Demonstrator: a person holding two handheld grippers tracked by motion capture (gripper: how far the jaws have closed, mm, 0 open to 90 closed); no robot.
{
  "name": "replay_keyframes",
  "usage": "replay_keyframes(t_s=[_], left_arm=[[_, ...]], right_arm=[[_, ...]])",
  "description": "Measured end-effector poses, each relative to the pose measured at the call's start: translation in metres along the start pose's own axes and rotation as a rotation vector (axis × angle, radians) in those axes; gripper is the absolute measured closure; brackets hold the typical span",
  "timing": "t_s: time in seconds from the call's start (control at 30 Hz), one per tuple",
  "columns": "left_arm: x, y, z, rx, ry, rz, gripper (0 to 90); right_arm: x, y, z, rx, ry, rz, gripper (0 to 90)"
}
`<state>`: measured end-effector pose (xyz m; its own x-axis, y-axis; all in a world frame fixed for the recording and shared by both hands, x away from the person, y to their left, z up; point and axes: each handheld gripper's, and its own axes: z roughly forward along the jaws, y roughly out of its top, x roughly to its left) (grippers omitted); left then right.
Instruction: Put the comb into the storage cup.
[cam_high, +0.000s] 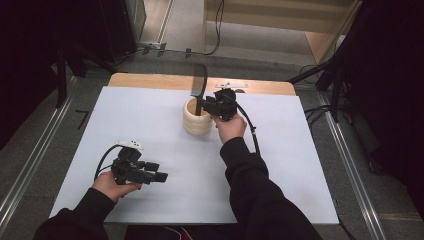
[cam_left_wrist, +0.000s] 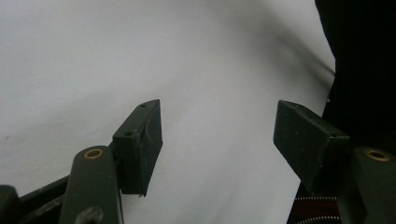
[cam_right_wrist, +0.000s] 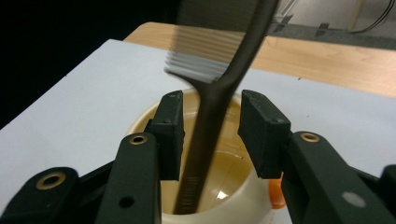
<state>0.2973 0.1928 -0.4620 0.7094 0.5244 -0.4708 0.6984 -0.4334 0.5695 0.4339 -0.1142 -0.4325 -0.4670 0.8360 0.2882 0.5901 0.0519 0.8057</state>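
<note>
At table's far middle I see comb (cam_right_wrist: 219, 88) standing handle-down in cream cup (cam_high: 196, 119). My right gripper (cam_right_wrist: 210, 135) sits over cup, jaws partly apart either side of handle, pads not pressing it. Near left, my left gripper (cam_left_wrist: 217, 140) rests low over white table (cam_high: 280, 165), jaws wide, holding nothing.

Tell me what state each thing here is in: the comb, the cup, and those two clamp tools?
Comb: standing upright with its handle in the cup, teeth end up, between the right gripper's jaws with a gap on each side.
Cream cup: upright on the white table, open-topped.
Right gripper: open, not pressing the comb.
Left gripper: open, nothing between its jaws, low over the table.
</note>
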Motion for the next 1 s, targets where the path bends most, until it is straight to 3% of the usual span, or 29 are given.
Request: replay_keyframes(t_s=[0.23,0.6,1.0], left_arm=[[0.000,0.000,0.000,0.000,0.000,-0.003,33.1],[0.002,0.002,0.001,0.000,0.003,-0.003,33.1],[0.003,0.000,-0.002,-0.011,0.011,-0.013,33.1]], right_arm=[[-0.003,0.001,-0.013,-0.018,0.023,0.004,51.8],[-0.006,-0.010,-0.032,0.021,0.114,0.017,39.5],[0.005,-0.020,-0.057,0.048,0.201,-0.034,33.2]])
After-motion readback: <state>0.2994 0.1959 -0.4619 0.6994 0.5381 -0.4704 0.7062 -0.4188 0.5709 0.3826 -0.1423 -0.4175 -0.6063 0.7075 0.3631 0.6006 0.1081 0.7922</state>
